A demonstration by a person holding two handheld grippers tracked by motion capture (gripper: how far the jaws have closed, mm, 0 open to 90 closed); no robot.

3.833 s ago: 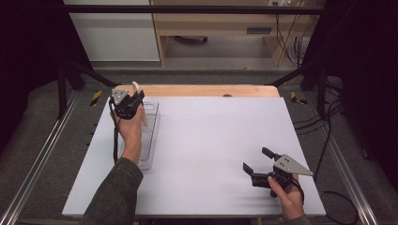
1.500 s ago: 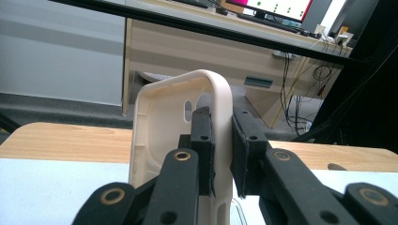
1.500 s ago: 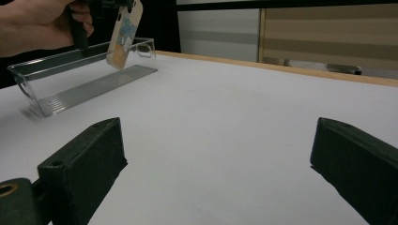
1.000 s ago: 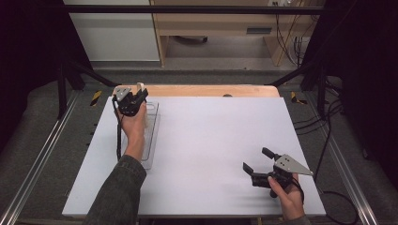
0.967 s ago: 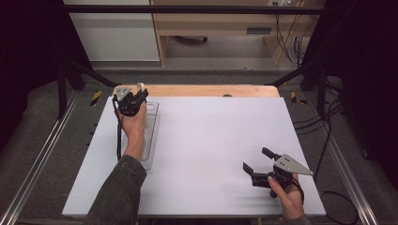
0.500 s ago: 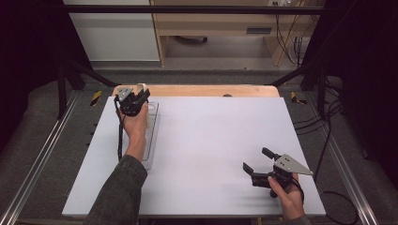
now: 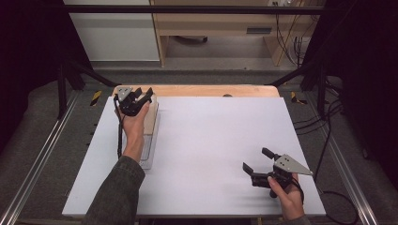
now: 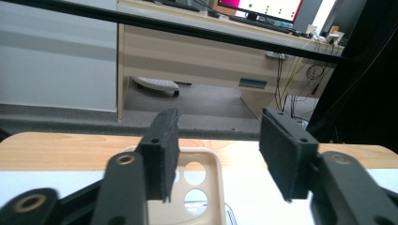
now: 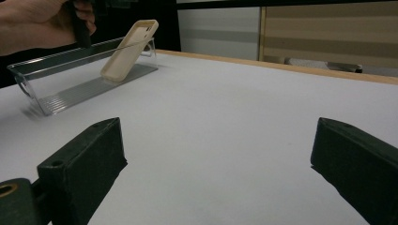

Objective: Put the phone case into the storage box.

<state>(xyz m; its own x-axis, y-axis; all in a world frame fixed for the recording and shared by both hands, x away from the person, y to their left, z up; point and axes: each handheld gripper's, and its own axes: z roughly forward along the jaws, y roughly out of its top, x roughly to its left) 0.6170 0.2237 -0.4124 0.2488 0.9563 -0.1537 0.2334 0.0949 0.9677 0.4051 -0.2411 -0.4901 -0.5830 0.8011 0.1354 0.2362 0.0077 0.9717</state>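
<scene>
A beige phone case [image 9: 129, 49] leans tilted inside a clear plastic tray [image 9: 80, 91] at the table's far left. In the high view the case [image 7: 151, 119] shows beside the person's left hand, at the tray's [image 7: 149, 154] far end. My left gripper [image 7: 146, 97] hovers over that end, open, with nothing between its jaws. Its own view looks down past the open left gripper [image 8: 220, 140] onto the case's [image 8: 213, 183] camera-hole end. My right gripper [image 7: 256, 159] rests low at the near right of the table, open wide, and the right gripper [image 9: 218, 154] holds nothing.
A white tabletop [image 7: 211, 140] covers the work area, with a wooden strip [image 7: 211, 90] along its far edge. Beyond it stand a desk [image 8: 187, 51] and cables [image 7: 300, 42]. Dark metal frame rails [image 7: 42, 154] run along both sides of the table.
My left gripper has shifted a little to the right and toward the far edge over the tray's end. The right gripper has stayed put.
</scene>
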